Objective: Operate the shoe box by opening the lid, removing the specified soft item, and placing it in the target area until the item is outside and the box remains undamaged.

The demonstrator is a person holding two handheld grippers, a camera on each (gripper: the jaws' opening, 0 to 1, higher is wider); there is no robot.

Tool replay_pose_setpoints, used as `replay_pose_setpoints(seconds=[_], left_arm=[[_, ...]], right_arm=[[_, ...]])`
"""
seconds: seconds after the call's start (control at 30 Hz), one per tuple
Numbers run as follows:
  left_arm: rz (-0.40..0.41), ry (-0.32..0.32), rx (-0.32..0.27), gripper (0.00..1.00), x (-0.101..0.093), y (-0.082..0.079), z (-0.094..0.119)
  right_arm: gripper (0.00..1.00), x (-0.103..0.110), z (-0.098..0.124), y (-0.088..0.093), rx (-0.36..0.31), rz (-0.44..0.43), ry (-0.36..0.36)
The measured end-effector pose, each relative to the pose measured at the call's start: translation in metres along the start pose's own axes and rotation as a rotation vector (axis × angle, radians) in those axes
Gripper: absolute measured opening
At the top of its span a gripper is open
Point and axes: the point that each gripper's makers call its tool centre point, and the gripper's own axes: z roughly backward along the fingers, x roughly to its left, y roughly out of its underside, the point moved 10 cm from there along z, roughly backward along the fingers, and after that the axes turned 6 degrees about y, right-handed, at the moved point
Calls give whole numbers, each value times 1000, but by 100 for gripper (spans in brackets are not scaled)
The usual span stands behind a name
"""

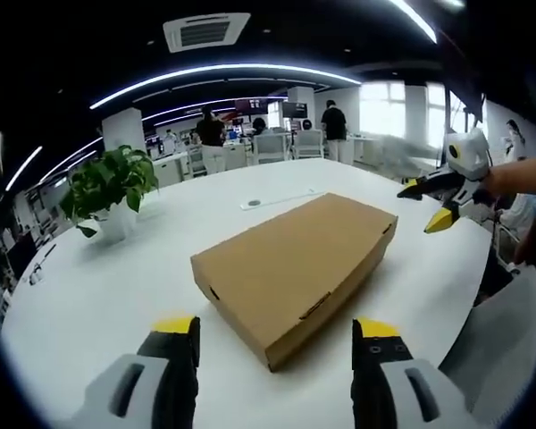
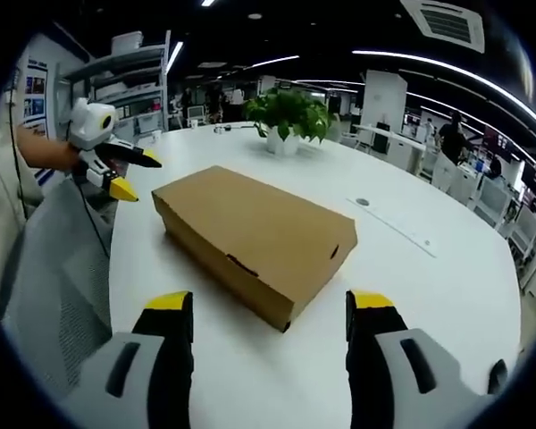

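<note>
White round tabletop (image 1: 89,295) in an open office, plant (image 1: 107,183) at its far side. Plain brown box (image 1: 295,268), lid shut, no legible print, lying flat mid-table, long axis running diagonally away. Left gripper (image 1: 277,344) jaws spread, short of the near corner; right gripper (image 2: 270,322) likewise spread. Wall shelves (image 2: 125,85) in the right gripper view.

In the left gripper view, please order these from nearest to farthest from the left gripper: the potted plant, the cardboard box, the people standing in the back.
1. cardboard box, just ahead of the left gripper
2. potted plant, upper left on the table
3. people standing, far behind the table
</note>
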Motion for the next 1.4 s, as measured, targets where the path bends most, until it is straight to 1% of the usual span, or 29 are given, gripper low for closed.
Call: replay_pose_setpoints(seconds=[0.17,0.23,0.4,0.53,0.67,0.7,0.8,0.93,0.97,1.03,1.13,1.27,1.4], left_arm=[[15,-16,9,66,-2,5,-8],[11,-25,12,65,-3,7,-12],[35,-34,23,64,-3,10,-24],[30,-44,35,63,-5,10,-29],[26,-53,51,60,-6,10,-34],[24,-56,61,59,-7,11,-35],[18,-65,63,56,-9,11,-38],[14,-80,74,55,-8,11,-40],[13,-84,74,54,-8,11,-39],[4,-99,80,50,-6,12,-40],[16,-96,92,51,-5,12,-44],[18,-105,95,51,-7,12,-43],[22,-100,101,51,-6,11,-43]], right_arm=[[60,0,-13,5,29,-1,-14],[59,0,-18,7,39,2,-14],[54,0,-29,8,62,4,-8],[51,1,-37,8,73,3,-4],[47,0,-43,9,87,7,5],[46,0,-44,9,92,11,9],[44,1,-48,9,104,23,8],[41,-1,-49,8,110,26,22],[39,-2,-50,8,110,21,31],[40,-2,-50,8,112,20,27],[40,-1,-50,8,115,15,30],[39,0,-50,9,115,7,32],[39,2,-49,9,116,-15,44]])
